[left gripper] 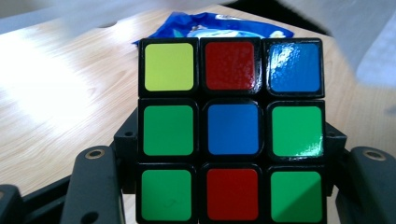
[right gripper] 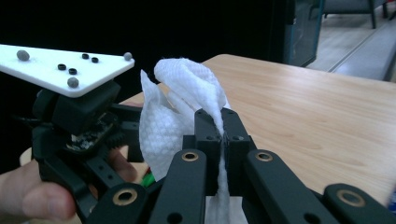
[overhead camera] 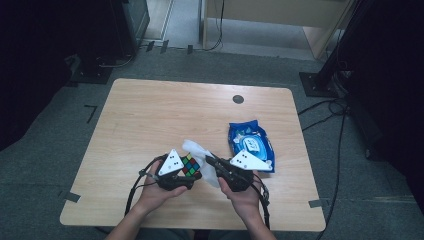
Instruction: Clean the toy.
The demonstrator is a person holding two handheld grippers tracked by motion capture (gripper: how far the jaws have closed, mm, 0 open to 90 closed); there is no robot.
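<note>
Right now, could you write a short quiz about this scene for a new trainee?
1. True or false: the left tool is shut on the cube.
2. What does the right tool pinch?
3. The centre sticker of the cube face in the left gripper view is: A red, B blue, C green.

Key: 1 true. 2 A white wipe. 3 B. The blue wipe pack lies on the table, beside the right tool.

The high view looks down and forward on the whole table (overhead camera: 150, 115) from above. The left gripper view sits very close to the cube (left gripper: 231, 130). The right gripper view faces along the wipe (right gripper: 187, 107), probably toward the left gripper (right gripper: 74, 135), which both share.
</note>
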